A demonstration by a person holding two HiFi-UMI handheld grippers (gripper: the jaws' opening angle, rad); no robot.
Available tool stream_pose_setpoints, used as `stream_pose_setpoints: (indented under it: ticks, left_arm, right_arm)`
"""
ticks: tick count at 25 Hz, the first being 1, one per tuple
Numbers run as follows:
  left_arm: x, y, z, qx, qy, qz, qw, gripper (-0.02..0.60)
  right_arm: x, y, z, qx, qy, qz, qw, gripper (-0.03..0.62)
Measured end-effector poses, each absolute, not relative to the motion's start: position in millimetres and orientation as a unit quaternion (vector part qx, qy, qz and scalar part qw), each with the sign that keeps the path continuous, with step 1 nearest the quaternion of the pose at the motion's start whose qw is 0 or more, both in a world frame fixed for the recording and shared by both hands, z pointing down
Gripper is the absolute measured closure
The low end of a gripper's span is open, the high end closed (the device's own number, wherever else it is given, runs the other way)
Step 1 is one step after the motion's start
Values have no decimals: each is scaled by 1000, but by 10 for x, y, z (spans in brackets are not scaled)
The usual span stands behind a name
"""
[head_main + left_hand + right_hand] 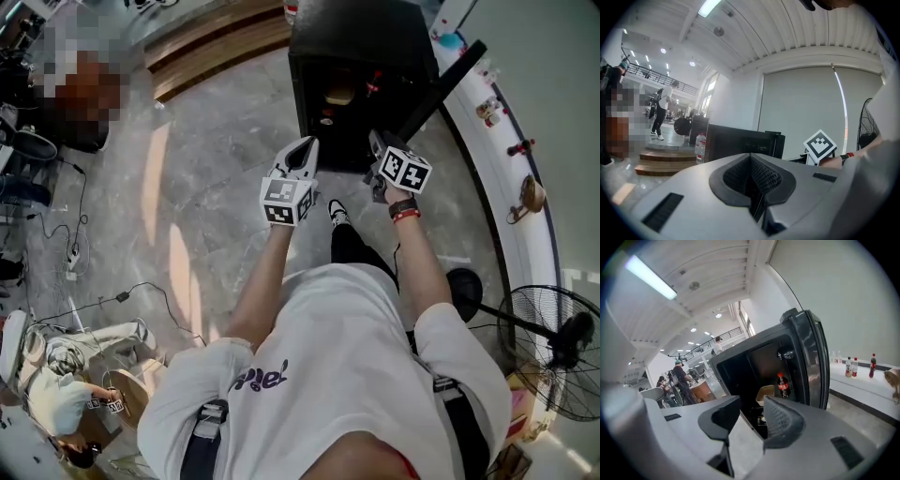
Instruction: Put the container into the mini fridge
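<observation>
Well ahead of right tongs (751,403): container (764,391)

The mini fridge (361,37) at twelve o'clock looks glossy black; the floor (202,197) is polished veined stone; the eleven o'clock steps (216,47) are wood.

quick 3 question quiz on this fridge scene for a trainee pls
1. True or false: the door of the mini fridge is shut.
2. Where is the beige container? A) on the floor B) inside the fridge, beside the cola bottle C) on top of the fridge
3. Fill in: the left gripper has its jaws ____, while the right gripper has its jaws apart and empty.

Key: 1 false; 2 B; 3 together
</observation>
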State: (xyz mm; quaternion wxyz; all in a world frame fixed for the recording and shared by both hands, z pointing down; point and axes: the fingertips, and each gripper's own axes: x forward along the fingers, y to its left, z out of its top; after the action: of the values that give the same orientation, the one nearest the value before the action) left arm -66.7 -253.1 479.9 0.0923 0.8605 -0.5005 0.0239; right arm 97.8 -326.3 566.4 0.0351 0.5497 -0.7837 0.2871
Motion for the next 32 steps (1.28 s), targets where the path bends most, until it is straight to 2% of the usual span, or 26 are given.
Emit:
stream_pose_setpoints:
  ticks: [14, 20, 32]
  left_arm:
    - [-758, -2411, 4650, 863, -498, 20, 83, 561]
    - [-754, -2430, 4654, 864, -496, 26, 77, 561]
    - [-695, -2376, 4596, 869, -490, 29, 68, 561]
  right_arm:
    - [1001, -2678, 5207, 534, -813, 226, 55, 474]
    - [959, -2570, 5084, 542, -816, 188, 70, 525]
    - [907, -2418, 4879, 547, -818, 165, 58, 580]
